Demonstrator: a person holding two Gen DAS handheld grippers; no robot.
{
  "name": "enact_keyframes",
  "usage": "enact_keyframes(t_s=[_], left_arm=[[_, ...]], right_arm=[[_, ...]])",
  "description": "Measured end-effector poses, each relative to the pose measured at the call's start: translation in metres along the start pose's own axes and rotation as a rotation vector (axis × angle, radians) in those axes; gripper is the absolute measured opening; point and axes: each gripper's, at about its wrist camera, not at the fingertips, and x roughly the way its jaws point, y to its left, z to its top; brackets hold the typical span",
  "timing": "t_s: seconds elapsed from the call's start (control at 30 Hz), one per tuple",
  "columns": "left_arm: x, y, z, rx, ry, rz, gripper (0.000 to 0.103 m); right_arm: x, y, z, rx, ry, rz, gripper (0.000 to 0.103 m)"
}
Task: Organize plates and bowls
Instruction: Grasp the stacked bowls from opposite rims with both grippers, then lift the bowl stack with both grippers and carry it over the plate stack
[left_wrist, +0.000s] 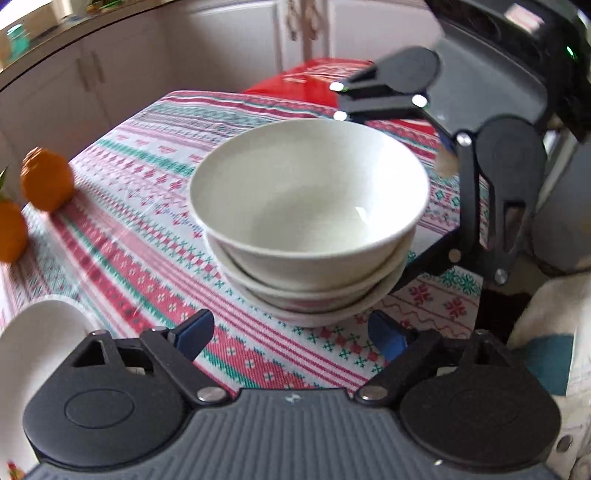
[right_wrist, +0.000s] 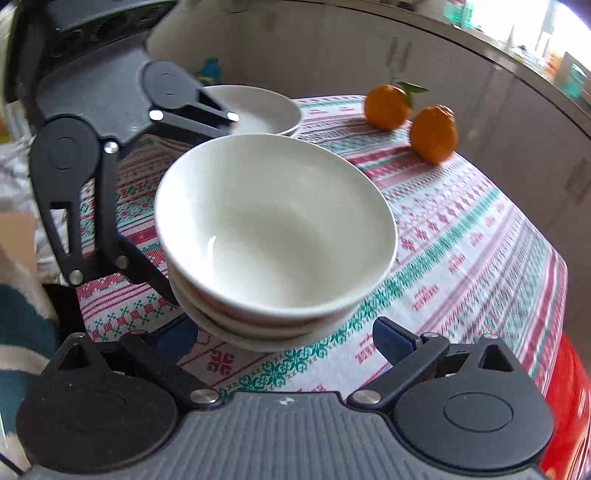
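Observation:
Three white bowls (left_wrist: 310, 206) (right_wrist: 273, 225) stand nested in a stack on the patterned tablecloth (left_wrist: 147, 236). My left gripper (left_wrist: 291, 336) hangs open in front of the stack, its blue pads wide apart and touching nothing. My right gripper (right_wrist: 286, 341) faces the stack from the opposite side, also open, with the stack's foot just beyond its pads. Each gripper shows in the other's view: the right one's fingers (left_wrist: 428, 266) flank the stack's right side, the left one's fingers (right_wrist: 147, 277) its left side.
A second pile of white dishes (right_wrist: 266, 107) (left_wrist: 33, 350) sits beside the left gripper. Two oranges (right_wrist: 388, 107) (right_wrist: 432, 134) (left_wrist: 46, 179) lie near the table's far edge. A red object (left_wrist: 314, 81) lies past the table, with cabinets behind. A person's sleeve (right_wrist: 22, 332) is close.

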Motion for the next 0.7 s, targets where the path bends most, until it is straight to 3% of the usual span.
enact_keyframes(t_s=[0.27, 0.5, 0.7], left_arm=[[0.002, 0.008, 0.006, 0.063, -0.008, -0.089, 0.082], [0.0, 0.015, 0.008, 0.081, -0.024, -0.158, 0.082], [-0.002, 0.017, 0.012, 0.079, -0.021, -0.163, 0.081]], right_arm=[[0.005, -0.007, 0.009, -0.065, 0.029, 0.098, 0.095], [0.01, -0.007, 0.013, -0.102, 0.06, 0.13, 0.089], [0.011, -0.009, 0.015, -0.087, 0.068, 0.132, 0.088]])
